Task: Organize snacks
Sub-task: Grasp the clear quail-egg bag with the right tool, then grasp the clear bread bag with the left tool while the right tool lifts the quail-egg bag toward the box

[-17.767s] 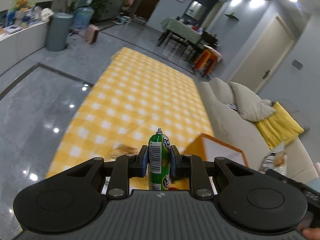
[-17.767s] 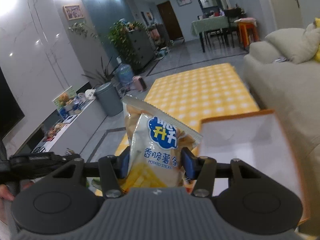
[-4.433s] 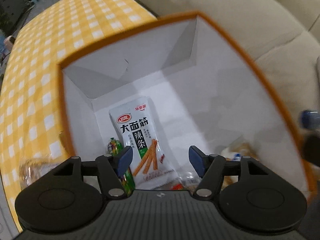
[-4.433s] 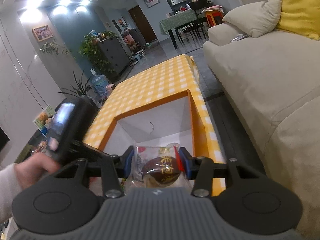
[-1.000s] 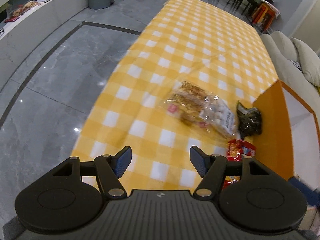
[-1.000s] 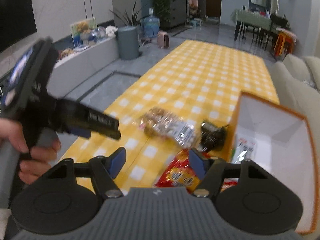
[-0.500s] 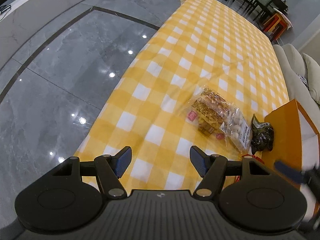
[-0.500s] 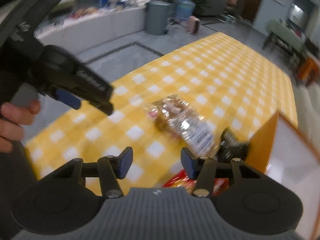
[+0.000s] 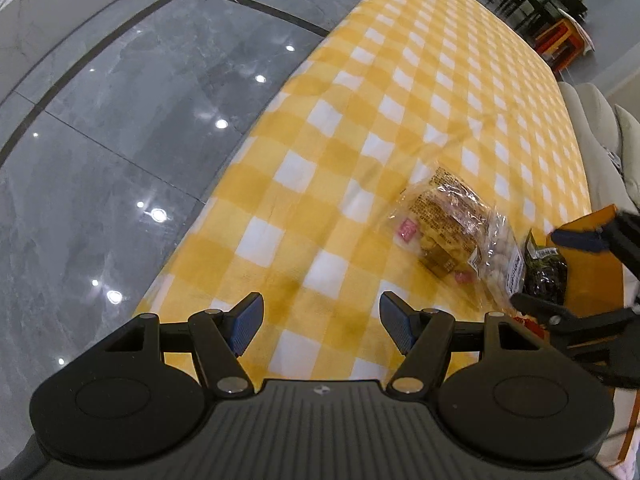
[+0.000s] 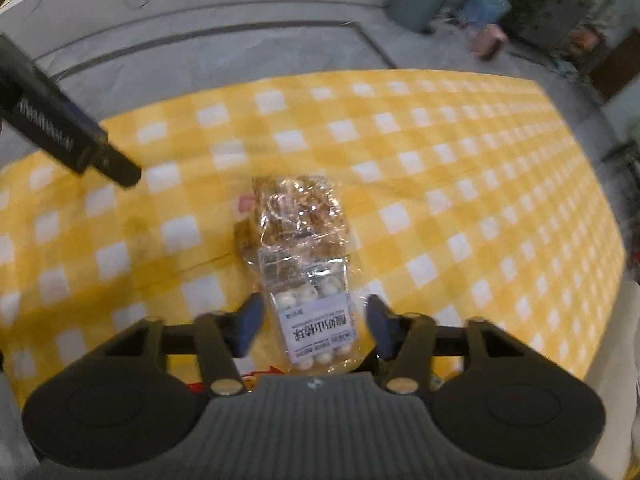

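We are looking along two hand-held grippers above a yellow-and-white checked cloth (image 9: 384,80) spread over a grey tiled floor (image 9: 100,152). From the left wrist view, our left gripper (image 9: 322,322) hovers over bare cloth near its close edge, its two blue-padded fingers spread wide with nothing between them. Ahead and to the right of it lies a clear bag of brown pastry snacks (image 9: 444,220), and touching that bag's right side is a clear packet of small white balls (image 9: 502,256) with a white label. Just right of the packet sits a small dark snack packet (image 9: 544,274), right beside the wall of an orange box (image 9: 592,276). A strip of red wrapper (image 9: 530,324) peeks out below the dark packet. Our right gripper (image 9: 576,272) enters this view from the right edge, over the white-ball packet and the dark packet. From the right wrist view, which is somewhat blurred, our right gripper (image 10: 314,324) is lowered over the white-ball packet (image 10: 320,320), with its fingers apart and one on each side of the packet's labelled end; we cannot tell whether the pads touch the plastic. The pastry bag (image 10: 300,208) lies just beyond, overlapping the packet's far end. The left gripper's black body (image 10: 68,136) crosses the upper left of this view.
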`<control>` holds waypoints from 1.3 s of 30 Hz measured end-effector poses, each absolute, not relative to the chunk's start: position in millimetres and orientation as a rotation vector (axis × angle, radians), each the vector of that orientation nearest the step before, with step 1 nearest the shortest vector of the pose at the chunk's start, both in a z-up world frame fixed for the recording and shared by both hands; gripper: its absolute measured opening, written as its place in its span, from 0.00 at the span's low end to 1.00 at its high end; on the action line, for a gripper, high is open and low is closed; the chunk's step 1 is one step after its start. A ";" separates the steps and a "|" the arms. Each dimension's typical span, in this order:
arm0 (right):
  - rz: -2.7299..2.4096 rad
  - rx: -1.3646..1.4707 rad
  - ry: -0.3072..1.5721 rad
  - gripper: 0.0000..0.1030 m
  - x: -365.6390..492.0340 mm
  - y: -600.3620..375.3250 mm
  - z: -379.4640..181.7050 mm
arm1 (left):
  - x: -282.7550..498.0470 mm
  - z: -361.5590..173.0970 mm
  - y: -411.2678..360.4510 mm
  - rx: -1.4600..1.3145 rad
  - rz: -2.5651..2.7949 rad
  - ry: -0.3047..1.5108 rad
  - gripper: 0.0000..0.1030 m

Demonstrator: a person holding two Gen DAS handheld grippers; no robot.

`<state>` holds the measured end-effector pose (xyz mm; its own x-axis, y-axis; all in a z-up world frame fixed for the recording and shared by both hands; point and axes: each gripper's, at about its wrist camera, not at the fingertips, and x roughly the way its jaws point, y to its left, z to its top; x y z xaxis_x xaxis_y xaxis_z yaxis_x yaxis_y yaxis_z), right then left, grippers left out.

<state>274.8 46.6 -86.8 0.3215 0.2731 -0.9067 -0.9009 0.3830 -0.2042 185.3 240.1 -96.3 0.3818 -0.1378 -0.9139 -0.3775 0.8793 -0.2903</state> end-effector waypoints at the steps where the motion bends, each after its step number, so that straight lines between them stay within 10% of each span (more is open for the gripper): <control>1: 0.920 -0.860 0.924 0.71 277.6 48.5 -90.5 | 185.8 -97.8 240.8 -0.502 0.160 1.186 0.76; 11: 1.029 -0.958 1.088 0.82 308.1 70.2 -124.3 | 193.1 -105.2 240.3 -0.491 0.129 1.208 0.76; 20: 1.099 -1.012 1.160 0.58 318.6 74.6 -138.6 | 193.4 -106.1 245.9 -0.505 0.125 1.205 0.76; 39: 0.877 -0.837 0.930 0.55 294.7 50.6 -53.2 | 188.6 -102.7 246.3 -0.517 0.091 1.181 0.76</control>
<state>294.7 50.6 -53.2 0.3302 0.2543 -0.9090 -0.8926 0.3973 -0.2131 188.6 246.3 -102.7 0.3910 -0.1976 -0.8989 -0.3326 0.8803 -0.3382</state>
